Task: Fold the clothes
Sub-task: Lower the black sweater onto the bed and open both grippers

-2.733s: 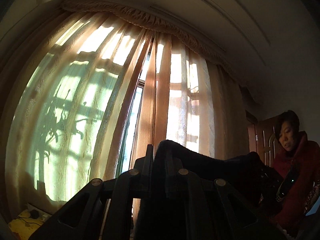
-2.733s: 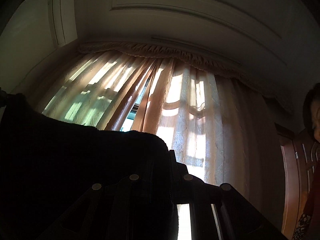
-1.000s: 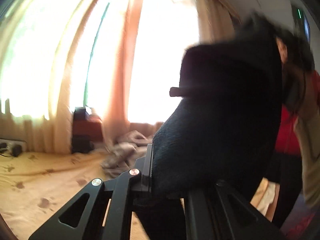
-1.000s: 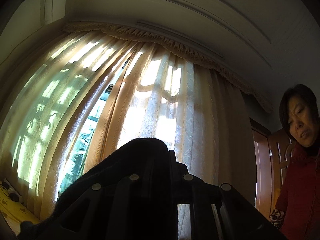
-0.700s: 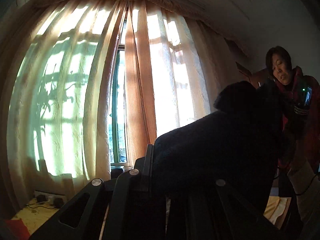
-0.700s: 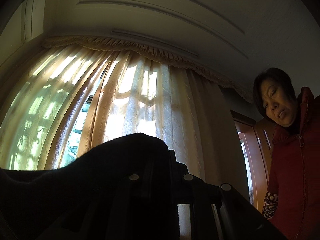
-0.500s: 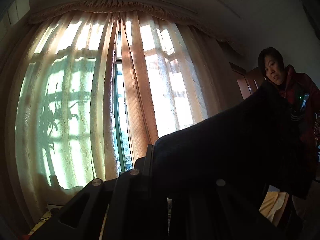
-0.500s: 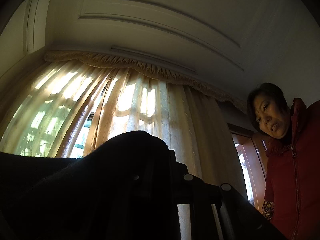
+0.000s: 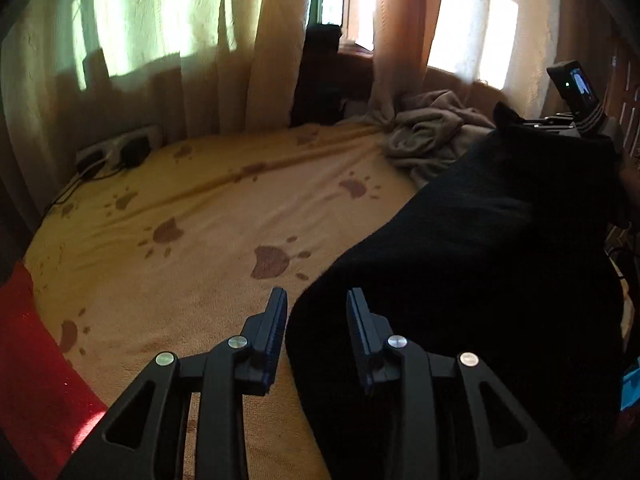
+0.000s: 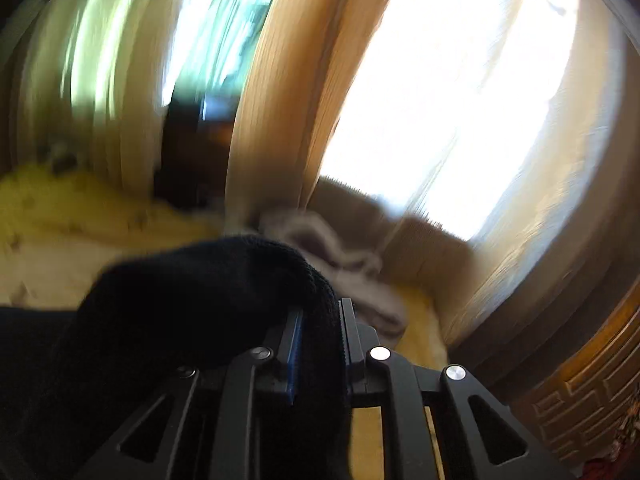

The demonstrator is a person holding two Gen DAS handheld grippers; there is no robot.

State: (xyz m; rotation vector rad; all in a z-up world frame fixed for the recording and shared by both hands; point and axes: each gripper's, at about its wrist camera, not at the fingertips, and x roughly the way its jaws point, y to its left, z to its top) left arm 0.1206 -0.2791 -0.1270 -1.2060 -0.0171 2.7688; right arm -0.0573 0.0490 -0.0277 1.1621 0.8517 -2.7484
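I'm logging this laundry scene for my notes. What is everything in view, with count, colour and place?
black knitted garment: one, black, draped on the bed's right side, one end pinched up.
yellow paw-print bed cover: one, yellow with brown prints, under everything.
crumpled beige cloth: one, beige-grey, far edge by the curtains.
cream curtains: several panels, cream and tan, behind the bed.
power strip: one, pale with a dark plug, far left.
red fabric: one, red, near left edge.
left gripper: black, jaws opening, garment edge between them, unpinched.
right gripper: black, clamped on the garment.
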